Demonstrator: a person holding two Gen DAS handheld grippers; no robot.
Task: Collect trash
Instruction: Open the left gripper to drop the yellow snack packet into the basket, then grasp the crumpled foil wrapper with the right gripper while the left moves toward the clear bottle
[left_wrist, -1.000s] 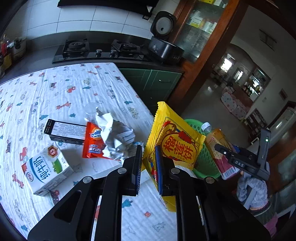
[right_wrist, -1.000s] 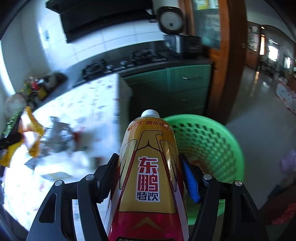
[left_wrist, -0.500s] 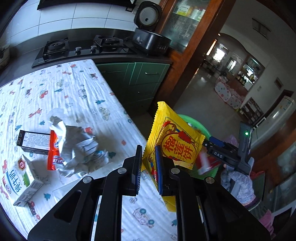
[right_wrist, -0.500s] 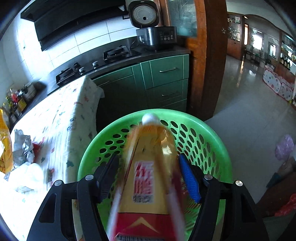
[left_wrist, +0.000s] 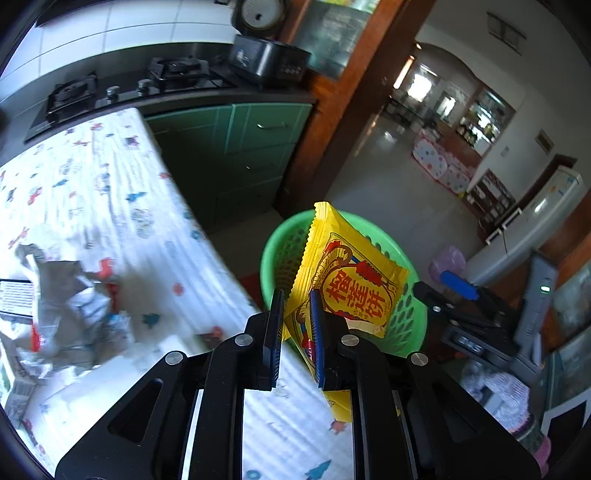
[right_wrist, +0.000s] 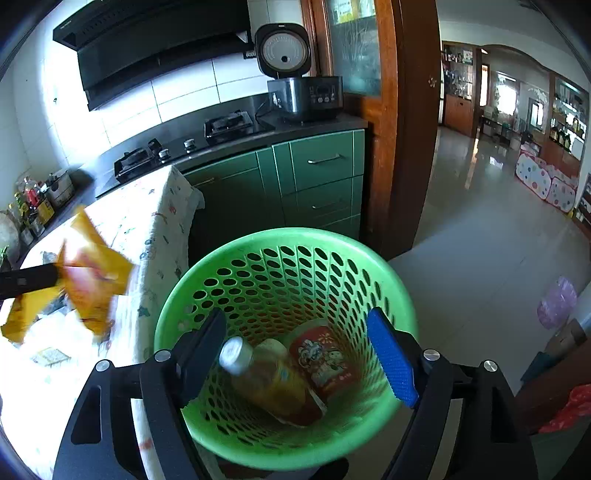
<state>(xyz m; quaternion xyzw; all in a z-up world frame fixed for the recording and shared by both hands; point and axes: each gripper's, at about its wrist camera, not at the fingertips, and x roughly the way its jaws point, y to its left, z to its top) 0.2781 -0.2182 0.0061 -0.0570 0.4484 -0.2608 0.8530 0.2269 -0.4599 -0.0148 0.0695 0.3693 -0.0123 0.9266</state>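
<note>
Right wrist view: green basket (right_wrist: 284, 266) sits on the floor just off the table (right_wrist: 147, 218) edge, in front of the green cabinets (right_wrist: 317, 177). Right gripper (right_wrist: 299, 354) hovers over its mouth, jaws spread wide, nothing between them. Bottle (right_wrist: 266, 376) lies on its side at the basket bottom beside a red wrapper (right_wrist: 325, 362), so that drop looks done.

Left wrist view: left gripper (left_wrist: 297, 336) is clamped on the lower part of the yellow snack bag (left_wrist: 351, 280), which stands up above the fingers, over the near rim of the basket (left_wrist: 273, 243). Bag is past the table (left_wrist: 110, 206) edge, but probably not centred over the opening; fisheye makes that hard to judge.

Step in hand: bin the bag. Push it further over the middle before letting go; it's light and flat, may flutter or catch on the rim. Lower it, then open. Keep clear of the right gripper.

Left on the table near its left edge: crumpled paper (left_wrist: 70, 291), blurred, plus smaller bits.
</note>
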